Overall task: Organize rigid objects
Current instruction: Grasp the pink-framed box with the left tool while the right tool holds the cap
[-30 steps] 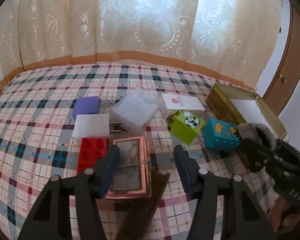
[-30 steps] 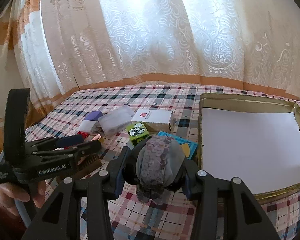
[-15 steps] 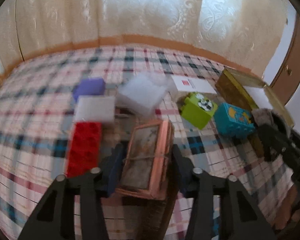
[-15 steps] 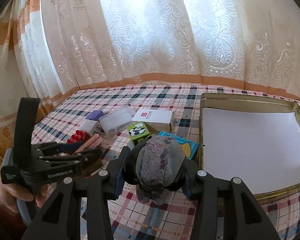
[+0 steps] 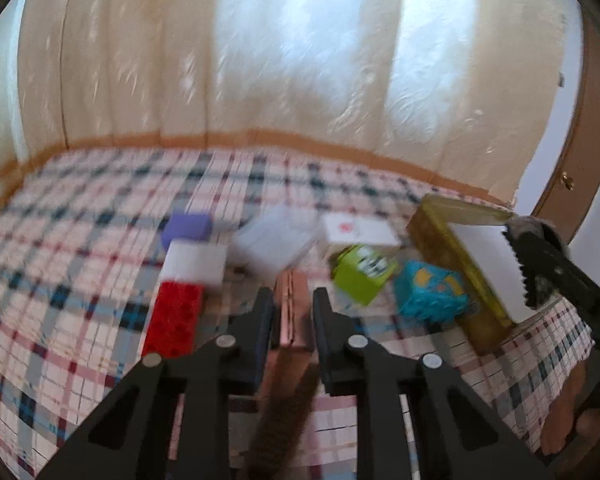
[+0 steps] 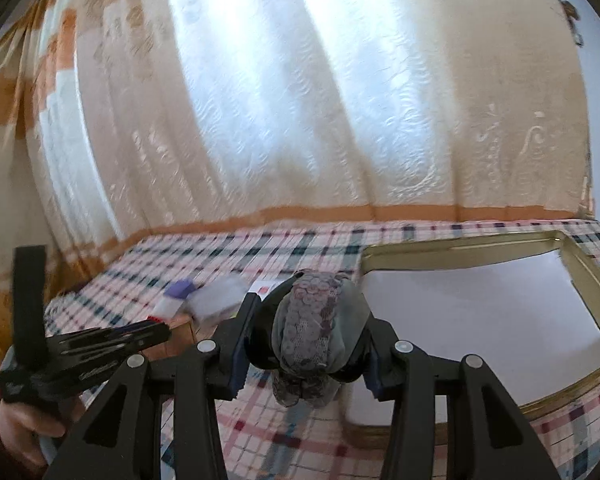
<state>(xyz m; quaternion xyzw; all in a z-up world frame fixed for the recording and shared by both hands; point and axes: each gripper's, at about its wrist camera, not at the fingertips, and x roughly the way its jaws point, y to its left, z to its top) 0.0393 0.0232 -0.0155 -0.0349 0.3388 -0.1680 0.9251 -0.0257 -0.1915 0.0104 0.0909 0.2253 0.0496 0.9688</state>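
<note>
My left gripper (image 5: 293,310) is shut on a copper-framed flat box (image 5: 291,304), held on edge above the plaid cloth. My right gripper (image 6: 308,340) is shut on a grey patterned cloth bundle (image 6: 312,324) and holds it raised by the left edge of the gold tray (image 6: 460,246), which has a white liner. In the left wrist view the gold tray (image 5: 444,240) is at the right, with the right gripper (image 5: 540,264) over it. A red brick (image 5: 174,318), white block (image 5: 198,260), purple block (image 5: 186,226), green cube (image 5: 362,272) and blue cube (image 5: 430,294) lie on the cloth.
A clear plastic box (image 5: 276,238) and a white card box (image 5: 358,230) lie behind the cubes. A brown brush (image 5: 284,420) lies under my left gripper. Curtains (image 5: 300,60) hang behind the plaid surface. A wooden door (image 5: 580,140) is at the right.
My left gripper has closed on the copper-framed box, lifted it and turned it on edge. My right gripper has risen with the cloth bundle toward the tray.
</note>
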